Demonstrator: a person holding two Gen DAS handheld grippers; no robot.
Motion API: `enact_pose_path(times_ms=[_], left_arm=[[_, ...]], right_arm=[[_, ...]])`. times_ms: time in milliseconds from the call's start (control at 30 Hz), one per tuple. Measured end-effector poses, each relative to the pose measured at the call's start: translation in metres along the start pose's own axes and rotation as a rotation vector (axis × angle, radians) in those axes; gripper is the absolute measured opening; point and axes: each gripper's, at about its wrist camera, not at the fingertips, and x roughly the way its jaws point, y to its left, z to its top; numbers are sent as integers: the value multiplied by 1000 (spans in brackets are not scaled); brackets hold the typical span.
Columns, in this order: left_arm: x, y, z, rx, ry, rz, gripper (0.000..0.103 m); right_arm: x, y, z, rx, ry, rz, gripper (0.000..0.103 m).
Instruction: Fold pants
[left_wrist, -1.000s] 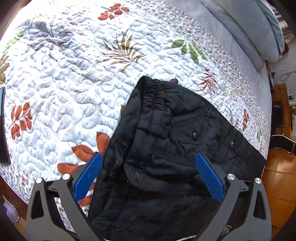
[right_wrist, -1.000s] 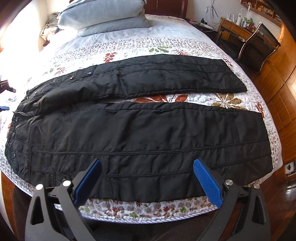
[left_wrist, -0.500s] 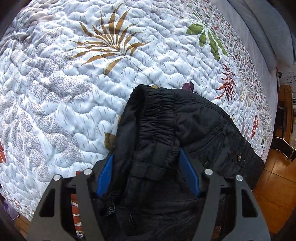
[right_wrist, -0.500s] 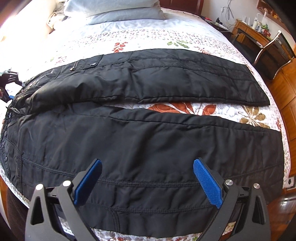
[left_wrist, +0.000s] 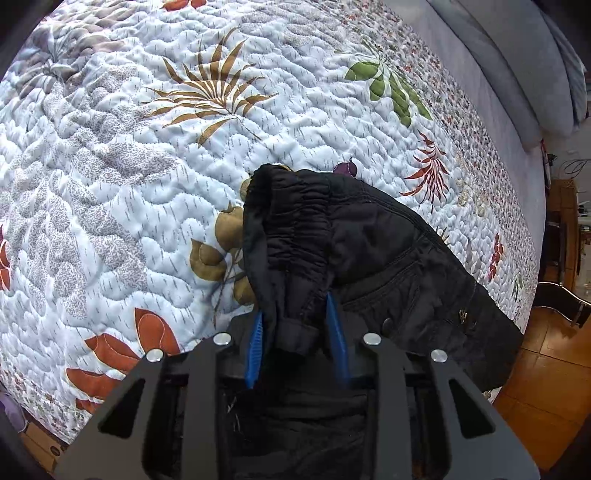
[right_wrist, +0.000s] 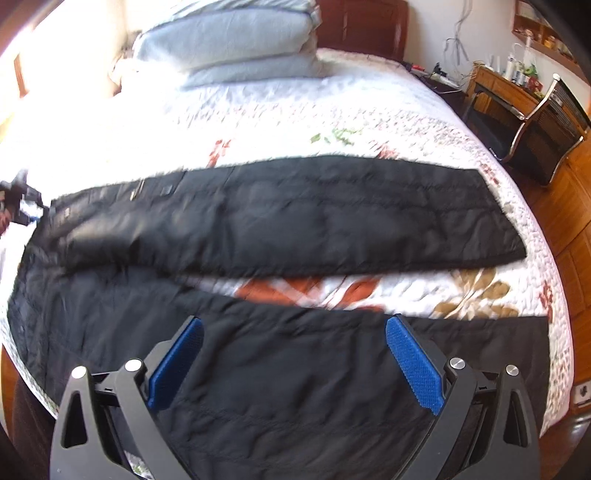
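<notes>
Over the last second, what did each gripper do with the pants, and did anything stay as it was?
The left gripper closed from wide open onto the waistband of the black pants, which is now bunched between its pads. The right gripper advanced over the near leg, still open and holding nothing. Both legs remain spread across the quilt.

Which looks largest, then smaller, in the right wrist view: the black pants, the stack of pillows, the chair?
1. black pants, by far the largest
2. stack of pillows
3. chair

The pants lie nearest the camera, which enlarges them; the chair is partly cut off by the frame's edge.
</notes>
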Motion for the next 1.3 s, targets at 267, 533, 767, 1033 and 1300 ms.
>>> enact_pose_path(times_ms=[267, 533, 767, 1033, 1300], left_arm=[[-8, -11, -14, 34, -73, 26, 29], [3, -14, -12, 54, -81, 95, 29], [12, -15, -7, 60, -66, 140, 29], [14, -15, -5, 51, -67, 142, 29], [9, -15, -10, 44, -91, 119, 29]], right_arm=[[52, -197, 117, 216, 49, 16, 100], [162, -273, 174, 247, 200, -46, 99], [213, -278, 174, 179, 289, -114, 84], [211, -270, 169, 120, 265, -125, 26], [154, -221, 170, -85, 118, -231, 11]])
